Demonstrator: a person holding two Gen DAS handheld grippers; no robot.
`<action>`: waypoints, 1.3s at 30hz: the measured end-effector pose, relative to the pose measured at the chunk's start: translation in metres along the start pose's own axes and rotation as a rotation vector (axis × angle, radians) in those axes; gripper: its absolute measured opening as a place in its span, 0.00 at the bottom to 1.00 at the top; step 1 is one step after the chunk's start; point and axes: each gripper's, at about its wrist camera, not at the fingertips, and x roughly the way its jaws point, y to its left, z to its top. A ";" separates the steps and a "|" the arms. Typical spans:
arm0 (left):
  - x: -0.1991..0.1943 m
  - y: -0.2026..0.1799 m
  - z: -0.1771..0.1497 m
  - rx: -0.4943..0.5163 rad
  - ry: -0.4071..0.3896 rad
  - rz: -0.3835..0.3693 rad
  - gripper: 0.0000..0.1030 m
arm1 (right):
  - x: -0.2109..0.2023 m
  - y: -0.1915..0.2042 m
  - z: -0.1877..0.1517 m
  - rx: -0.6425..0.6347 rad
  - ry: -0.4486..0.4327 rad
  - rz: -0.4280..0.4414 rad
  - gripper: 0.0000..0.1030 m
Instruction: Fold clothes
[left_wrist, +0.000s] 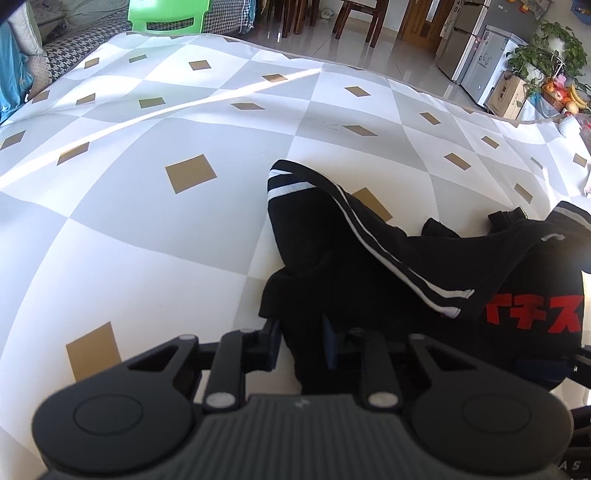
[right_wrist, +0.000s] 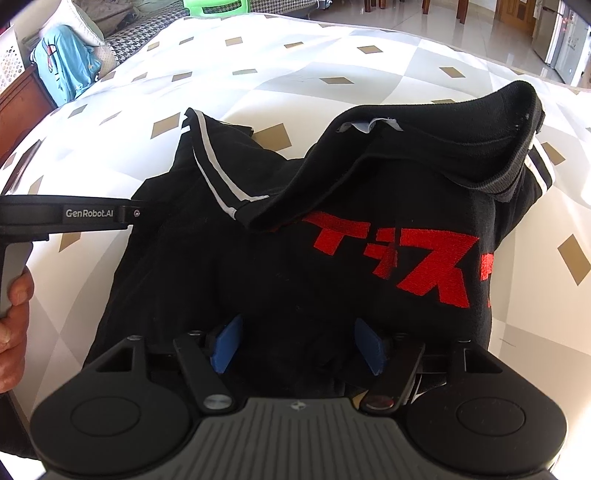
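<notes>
Now my left gripper (left_wrist: 301, 343) is pinched on the near-left hem of the black sweatshirt (right_wrist: 295, 258), which lies crumpled on the checked mat (left_wrist: 147, 221) with its red lettering (right_wrist: 391, 254) facing up. My right gripper (right_wrist: 299, 345) hangs over the same near hem, further right, blue pads (right_wrist: 227, 345) spread with cloth between them but not pressing — so that corner is not gripped. The garment runs away from both tools, striped sleeve (left_wrist: 369, 236) angled far-left. Both tools tilt steeply down — my left hand (right_wrist: 14, 314) sits beside the sweatshirt.
</notes>
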 end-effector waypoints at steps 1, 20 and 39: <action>-0.003 -0.001 0.000 0.005 -0.012 0.000 0.18 | 0.000 0.000 0.000 -0.001 0.000 0.000 0.65; -0.037 0.026 0.008 -0.089 -0.080 0.027 0.16 | -0.008 0.000 0.012 0.017 -0.030 0.011 0.65; 0.003 0.044 0.010 -0.288 0.045 -0.090 0.64 | 0.001 0.005 0.010 0.005 0.007 -0.001 0.65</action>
